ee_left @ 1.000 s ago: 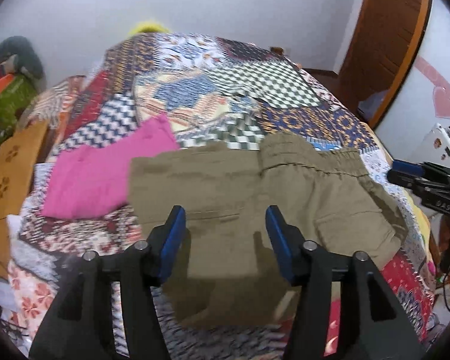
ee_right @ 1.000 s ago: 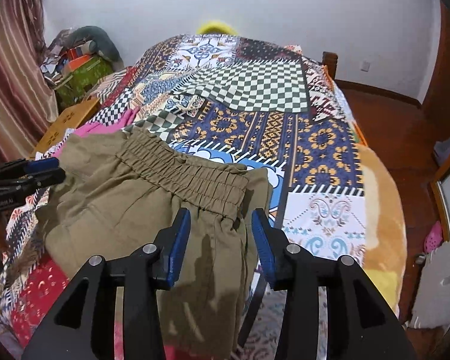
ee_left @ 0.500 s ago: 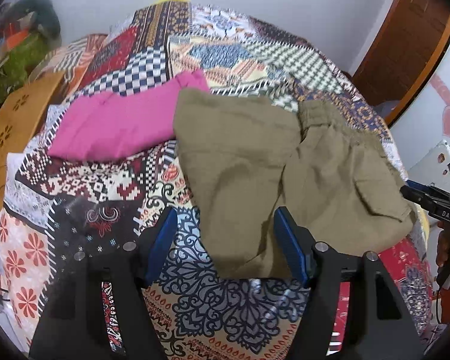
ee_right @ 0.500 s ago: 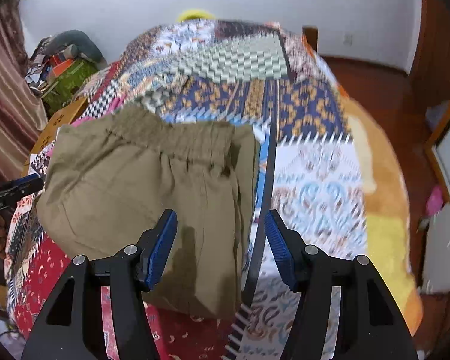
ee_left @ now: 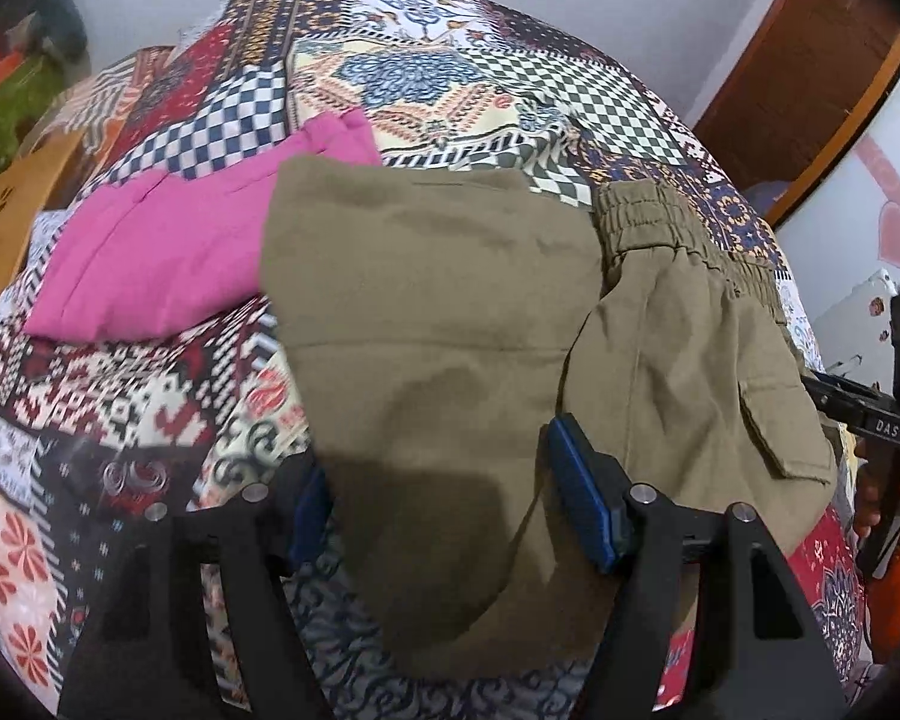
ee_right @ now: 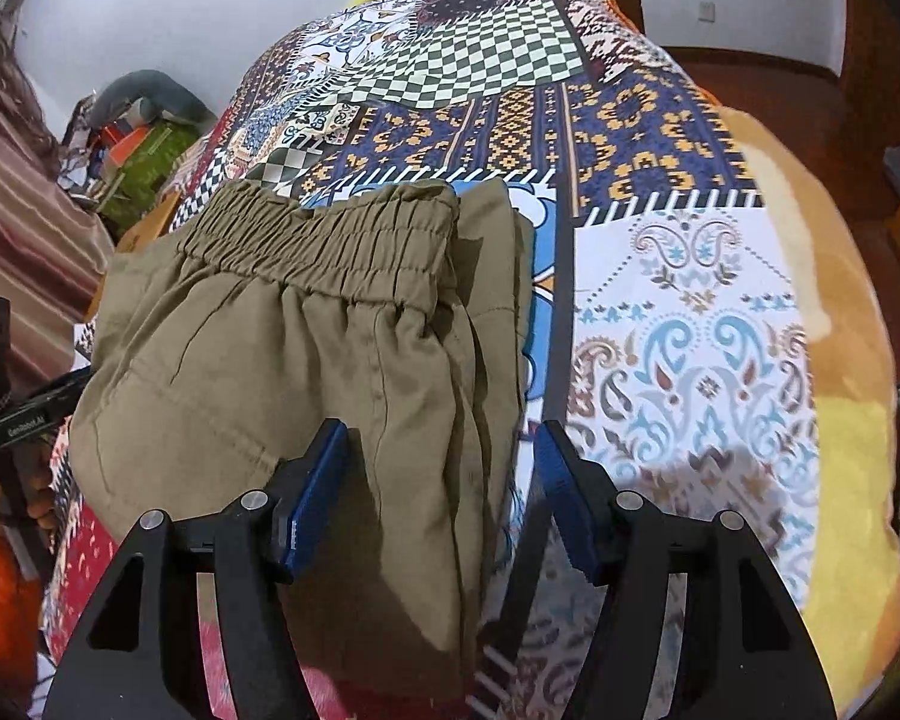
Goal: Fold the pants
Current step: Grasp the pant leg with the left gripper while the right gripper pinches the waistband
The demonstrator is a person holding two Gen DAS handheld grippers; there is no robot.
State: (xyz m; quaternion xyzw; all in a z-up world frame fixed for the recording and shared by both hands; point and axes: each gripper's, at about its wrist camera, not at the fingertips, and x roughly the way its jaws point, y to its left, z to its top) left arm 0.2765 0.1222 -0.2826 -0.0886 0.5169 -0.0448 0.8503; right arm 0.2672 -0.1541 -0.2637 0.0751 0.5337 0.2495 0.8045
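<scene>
Olive pants lie folded on the patchwork bedspread, elastic waistband toward the far side. My left gripper hangs open just over the near part of the fold, and cloth lies between its blue pads without being pinched. My right gripper straddles the right edge of the pants; its jaws are opening and the pads stand clear of the cloth. Each gripper also shows at the edge of the other's view: the right gripper and the left gripper.
A pink garment lies folded against the pants' left side. A yellow-orange blanket covers the bed's right edge, with wooden floor beyond. Clutter and a curtain stand to the left, a brown door at the right.
Both grippers have sunk toward the pants and tipped further downward. The jaws of both have spread wider, the right ones most. The pants lie as before.
</scene>
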